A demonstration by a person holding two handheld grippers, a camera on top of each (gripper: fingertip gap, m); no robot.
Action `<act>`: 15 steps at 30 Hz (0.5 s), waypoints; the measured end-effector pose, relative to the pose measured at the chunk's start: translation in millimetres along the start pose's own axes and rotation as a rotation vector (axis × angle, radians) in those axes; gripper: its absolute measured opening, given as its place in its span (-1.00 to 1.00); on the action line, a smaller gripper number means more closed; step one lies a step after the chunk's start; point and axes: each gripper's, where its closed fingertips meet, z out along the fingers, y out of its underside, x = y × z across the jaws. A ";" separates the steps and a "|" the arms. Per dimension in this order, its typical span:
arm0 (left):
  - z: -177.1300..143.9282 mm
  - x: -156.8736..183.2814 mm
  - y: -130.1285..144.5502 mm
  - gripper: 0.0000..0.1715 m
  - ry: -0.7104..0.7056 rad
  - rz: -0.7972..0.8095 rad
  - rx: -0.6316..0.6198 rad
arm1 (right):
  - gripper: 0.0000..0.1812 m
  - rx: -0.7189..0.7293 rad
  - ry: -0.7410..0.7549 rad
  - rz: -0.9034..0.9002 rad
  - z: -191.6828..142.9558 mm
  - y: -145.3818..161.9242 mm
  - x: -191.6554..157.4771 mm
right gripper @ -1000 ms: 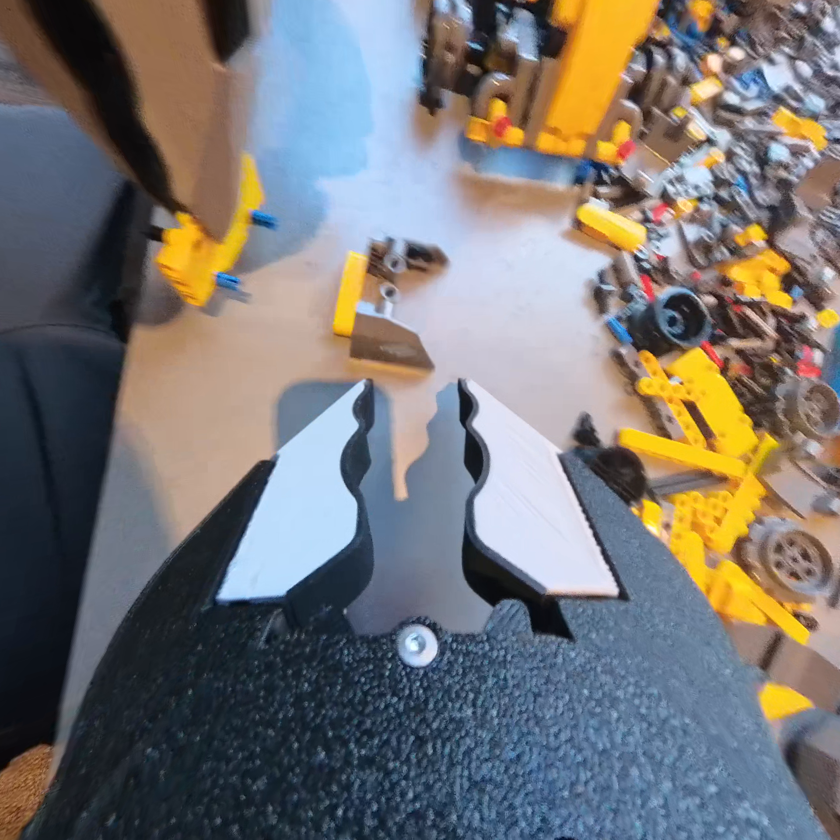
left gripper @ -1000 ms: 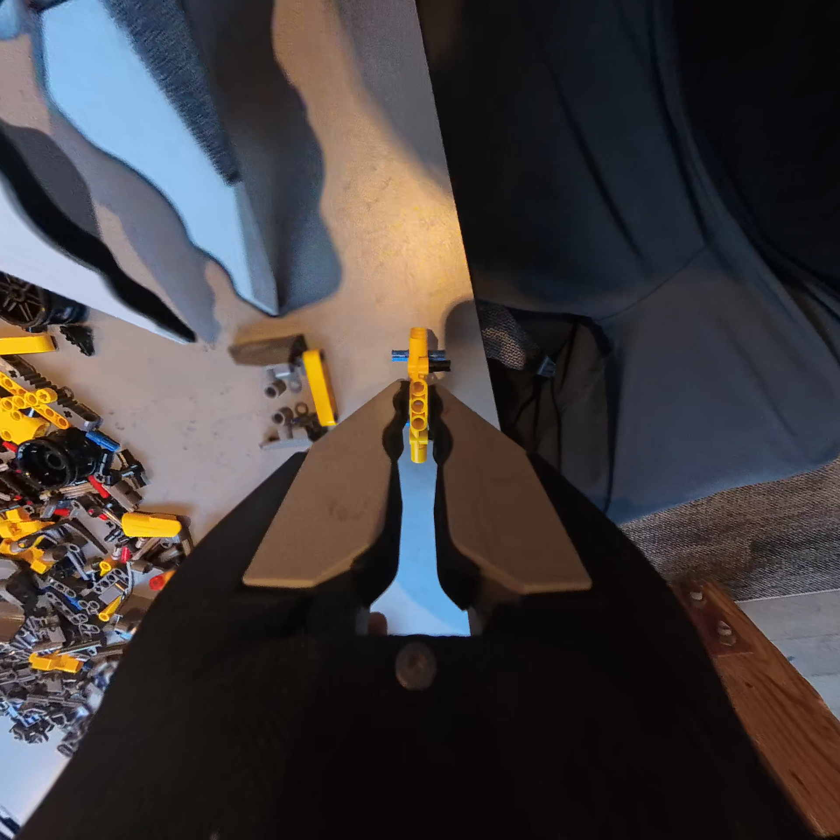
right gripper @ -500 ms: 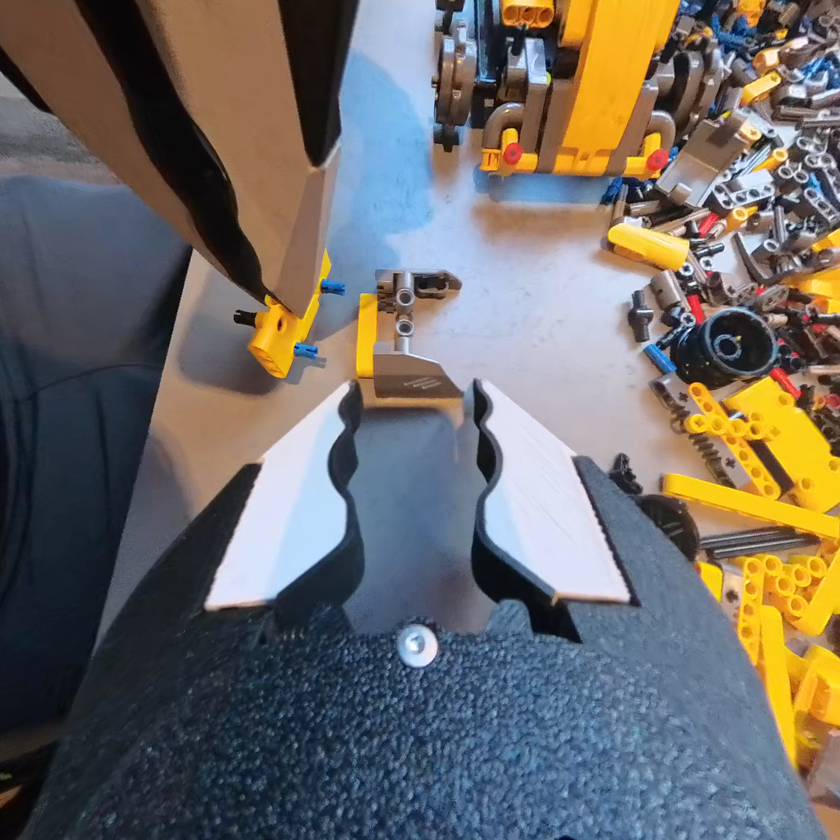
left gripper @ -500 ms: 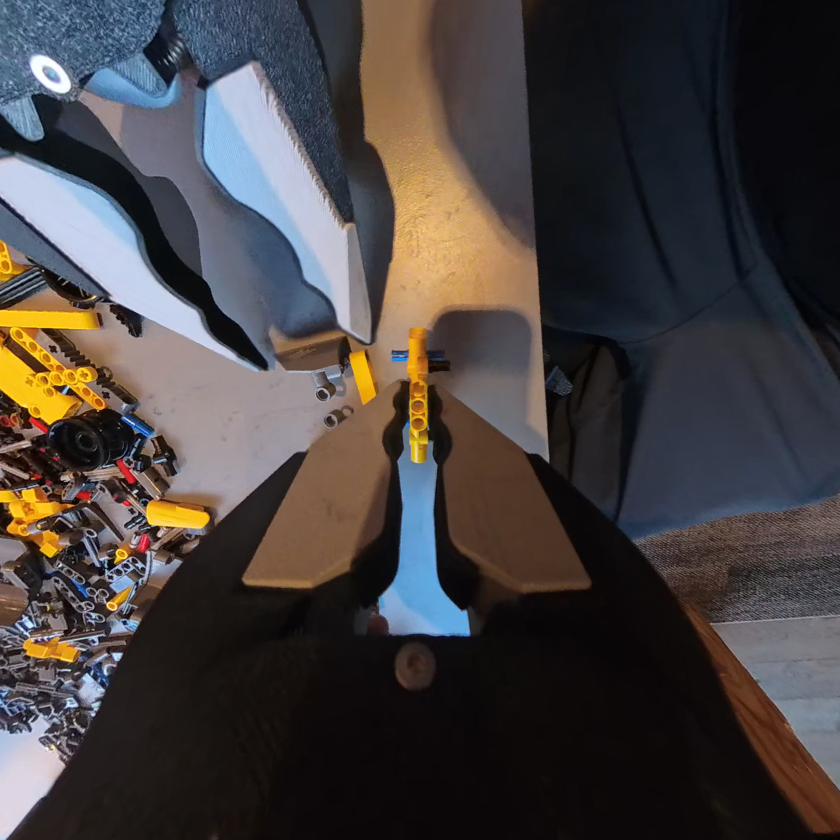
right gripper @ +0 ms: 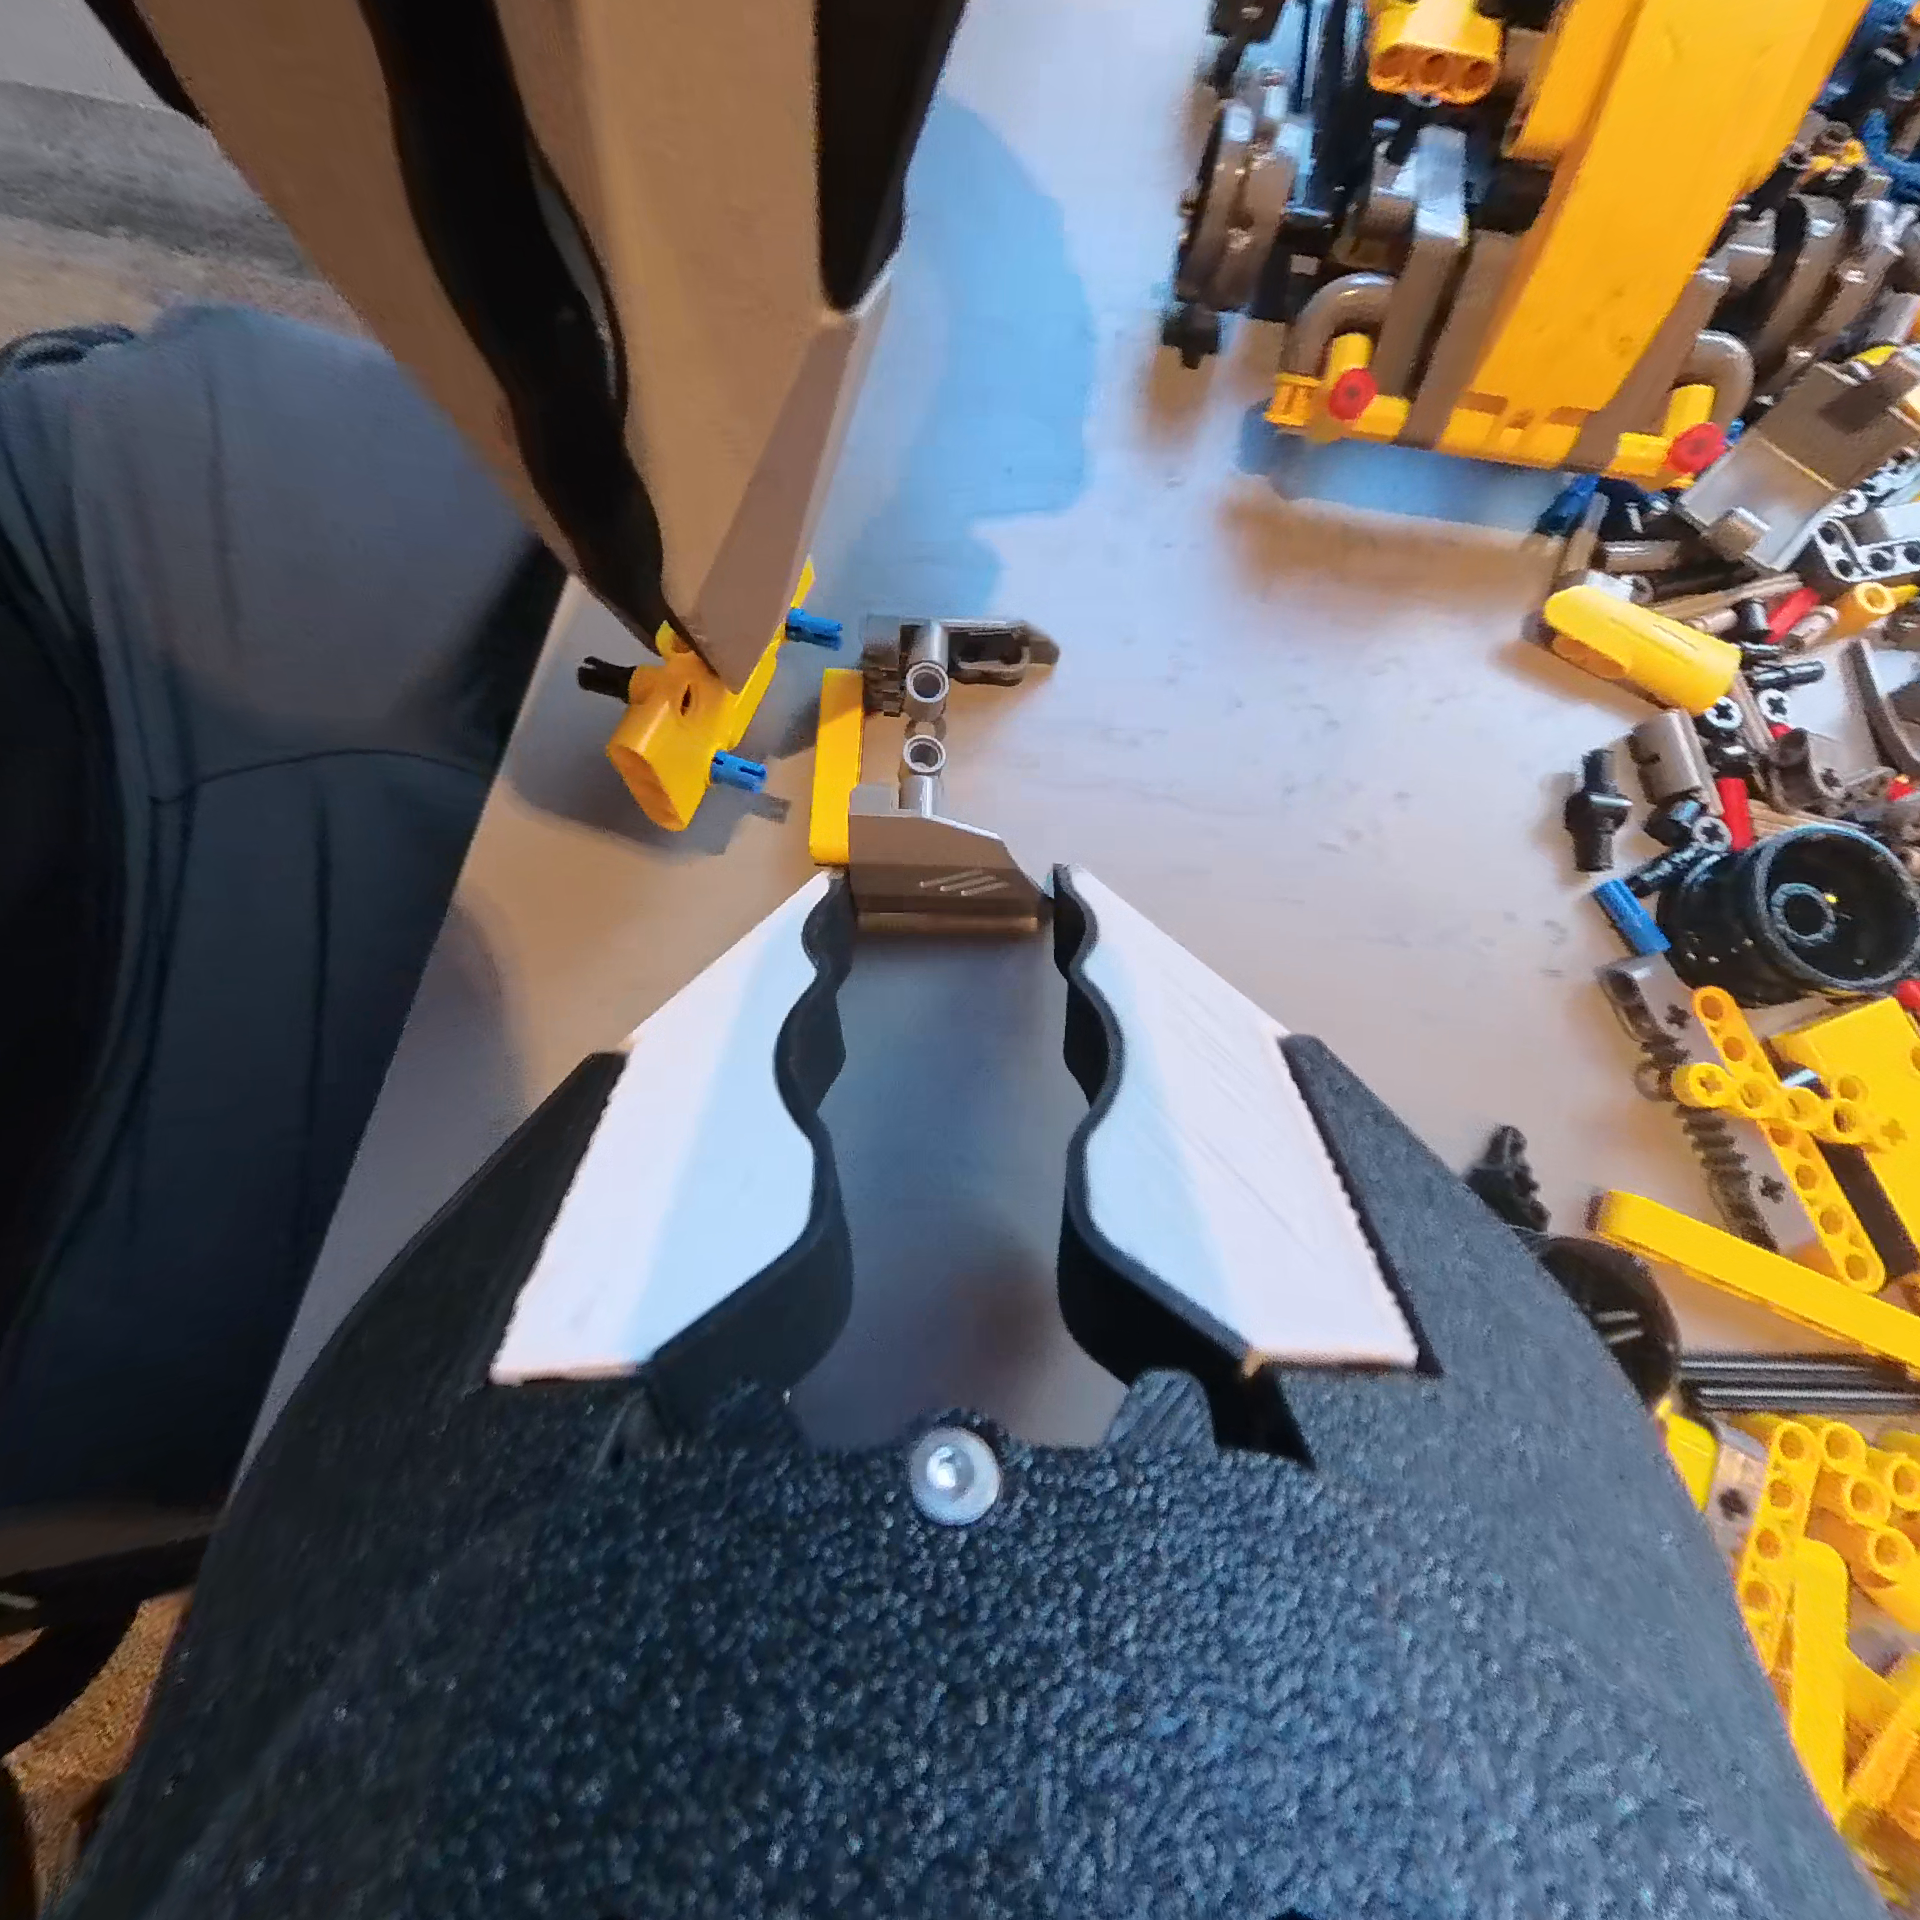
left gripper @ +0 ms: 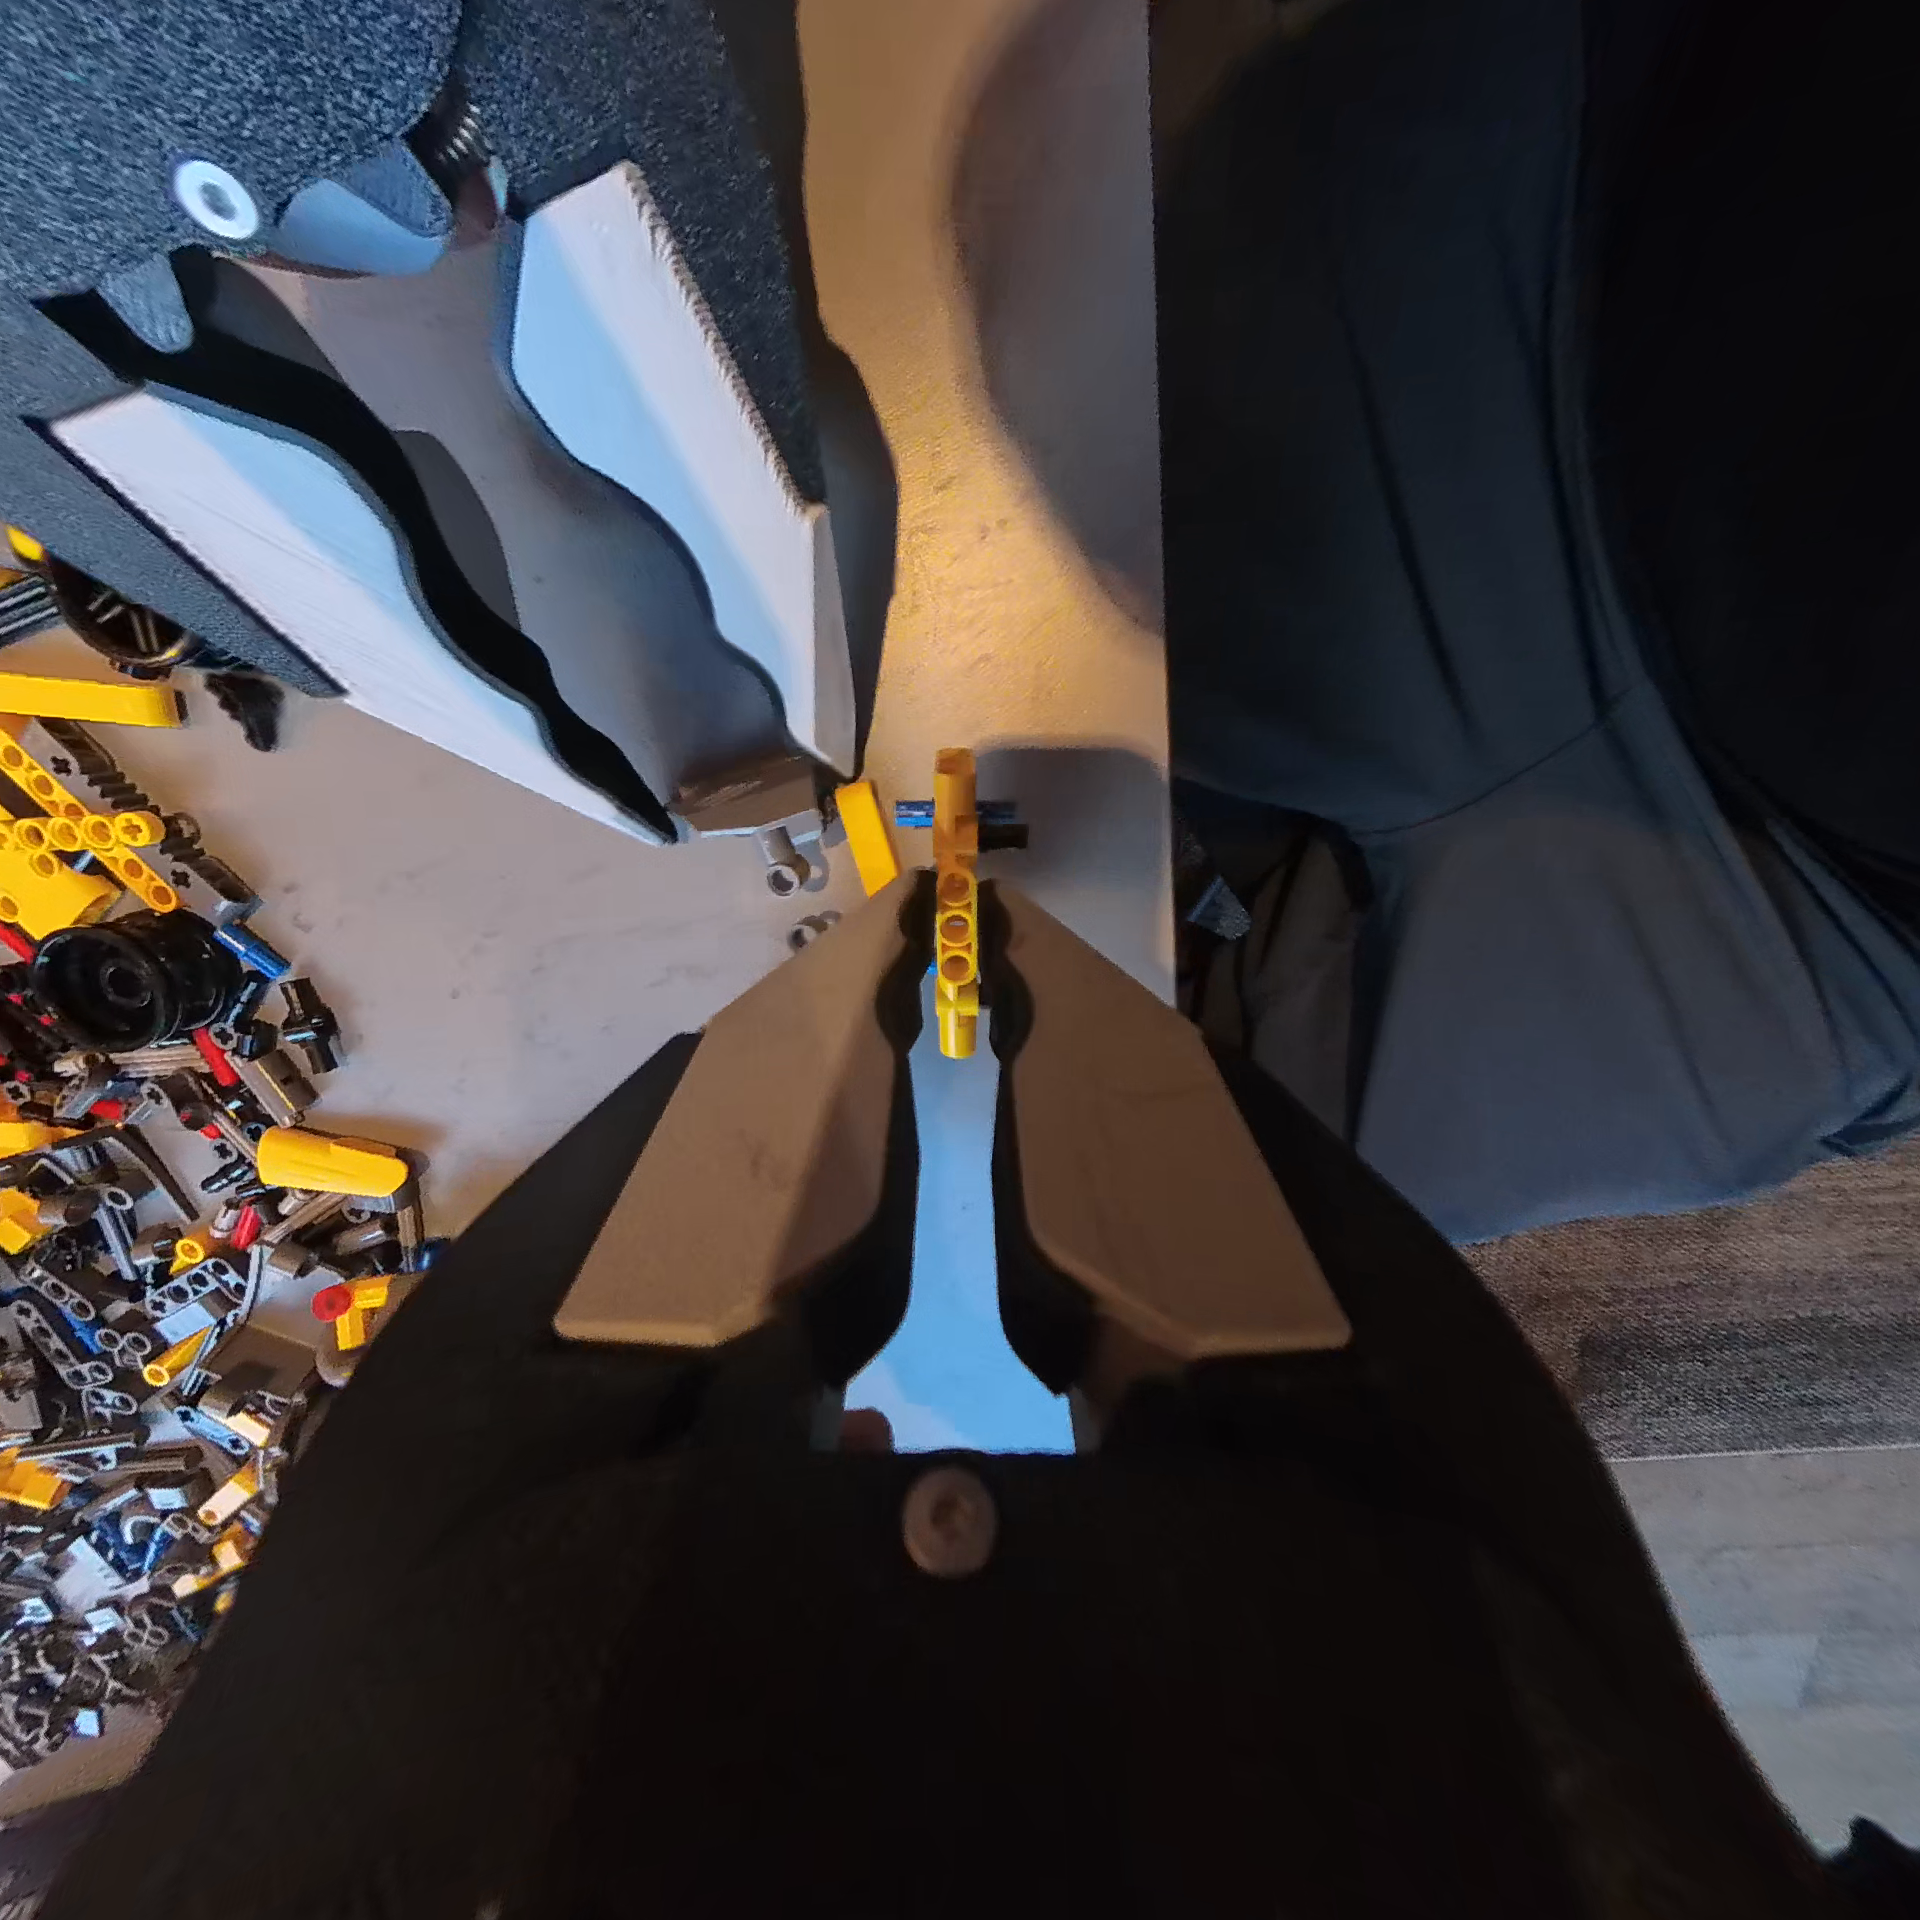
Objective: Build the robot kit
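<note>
Two grippers over a grey table (right gripper: 1195, 727). Large yellow model (right gripper: 1558, 208) at far edge; loose parts heap (right gripper: 1766, 1039) to the right. Right gripper (right gripper: 943, 883): fingers spread, tips flanking the grey wedge (right gripper: 935, 878) of a small grey-and-yellow assembly, not yet closed on it. Left gripper (left gripper: 956, 904): fingers clamped on a yellow beam (left gripper: 954, 914) with blue pins, just beside that assembly, near the table edge. Risk: both tips are crowded; closing could nudge the assembly or knock the beam.
</note>
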 end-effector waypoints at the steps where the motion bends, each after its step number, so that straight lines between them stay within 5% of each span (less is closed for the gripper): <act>1: -0.1 0.3 -0.5 -0.93 -0.004 0.001 -0.004 | -0.57 -0.002 -0.001 -0.012 -0.2 0.1 -1.8; 7: 6.9 0.0 -4.3 -0.93 0.040 -0.086 -0.017 | -0.28 -0.005 -0.001 -0.019 -11.3 5.0 -3.5; 15: 6.8 -8.7 -1.3 -0.93 0.008 -0.126 -0.051 | -0.18 0.085 -0.015 -0.044 -16.8 -9.7 -16.5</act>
